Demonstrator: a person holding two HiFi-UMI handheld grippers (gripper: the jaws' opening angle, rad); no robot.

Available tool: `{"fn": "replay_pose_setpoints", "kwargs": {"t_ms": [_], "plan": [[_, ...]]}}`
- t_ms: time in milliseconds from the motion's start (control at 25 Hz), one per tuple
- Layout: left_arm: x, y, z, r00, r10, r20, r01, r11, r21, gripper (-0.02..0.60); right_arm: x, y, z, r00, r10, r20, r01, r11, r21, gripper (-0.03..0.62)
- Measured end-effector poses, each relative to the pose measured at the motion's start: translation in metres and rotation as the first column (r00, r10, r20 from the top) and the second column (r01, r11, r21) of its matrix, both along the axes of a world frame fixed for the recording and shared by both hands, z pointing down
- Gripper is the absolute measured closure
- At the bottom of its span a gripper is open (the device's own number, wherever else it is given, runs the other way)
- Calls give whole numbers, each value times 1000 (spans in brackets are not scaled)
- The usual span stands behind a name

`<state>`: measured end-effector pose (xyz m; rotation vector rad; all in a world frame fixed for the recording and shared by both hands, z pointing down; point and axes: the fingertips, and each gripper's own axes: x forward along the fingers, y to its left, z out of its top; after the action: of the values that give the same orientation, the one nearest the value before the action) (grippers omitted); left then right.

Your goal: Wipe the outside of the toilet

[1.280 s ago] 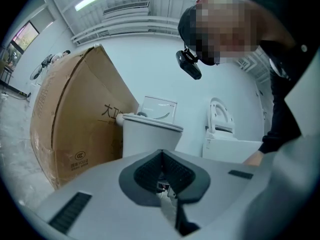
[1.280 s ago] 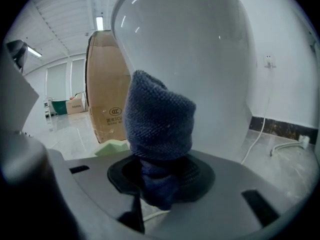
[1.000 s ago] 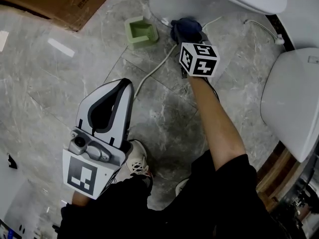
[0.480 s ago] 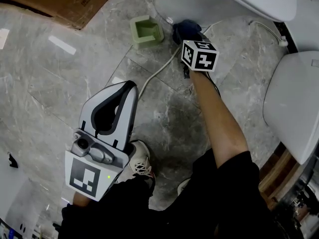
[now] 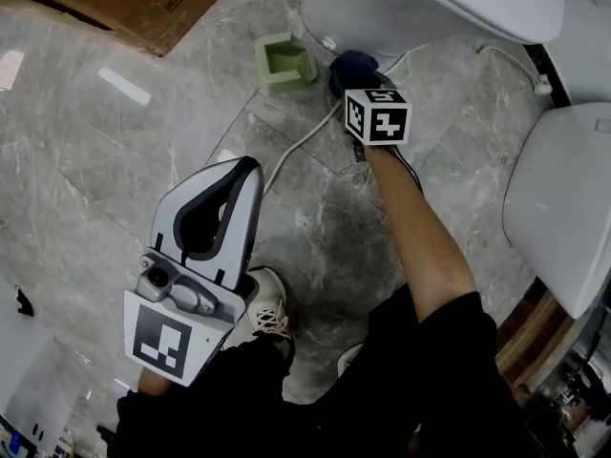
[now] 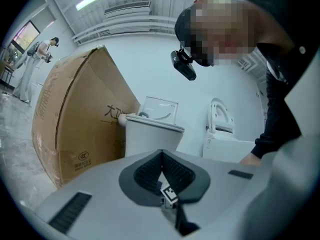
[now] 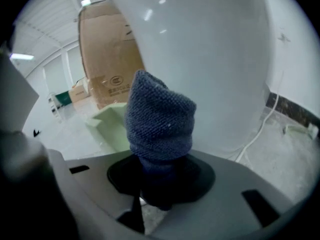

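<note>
Two grippers are out, but only one is doing the work. Our right gripper (image 7: 161,180) is clamped on a bunched blue cloth (image 7: 160,115) that stands up from between its jaws. It is held low, right at the curved white base of the toilet (image 7: 205,54). We cannot tell whether the cloth presses on the porcelain or sits just shy of it.

Our left gripper (image 6: 161,165) has its jaws drawn together on nothing. It hangs back by our legs, well apart from the toilet.

We judge the step in hand to be wiping the lower pedestal near the floor. The next move calls for pushing the cloth firmly onto the porcelain and sweeping it round the curve. The clamp must hold tight so the wad does not slip out.

A white cable (image 5: 298,139) runs along the floor just beside the cloth, and a green tray (image 5: 284,62) sits near the base. We want the sweep to pass clear of both. The bowl's higher flanks look to be left for afterwards.
</note>
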<state>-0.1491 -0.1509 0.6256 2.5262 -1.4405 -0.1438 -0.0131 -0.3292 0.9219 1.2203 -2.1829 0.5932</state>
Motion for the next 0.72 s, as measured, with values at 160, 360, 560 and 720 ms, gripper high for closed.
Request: {"fn": "replay_pose_setpoints", "kwargs": {"t_ms": [160, 360, 560, 720], "plan": [[11, 4, -8, 1000, 9, 5, -9, 1000, 13, 571, -9, 33, -24, 981, -167, -95, 178, 977, 118, 479], [31, 13, -14, 999, 26, 23, -26, 999, 20, 571, 3, 33, -105, 988, -150, -34, 154, 948, 280, 478], [51, 20, -27, 999, 43, 33, -45, 998, 42, 571, 14, 52, -184, 985, -169, 43, 143, 922, 361, 477], [65, 26, -34, 996, 72, 47, -75, 995, 63, 571, 36, 56, -244, 988, -131, 80, 83, 895, 439, 477]]}}
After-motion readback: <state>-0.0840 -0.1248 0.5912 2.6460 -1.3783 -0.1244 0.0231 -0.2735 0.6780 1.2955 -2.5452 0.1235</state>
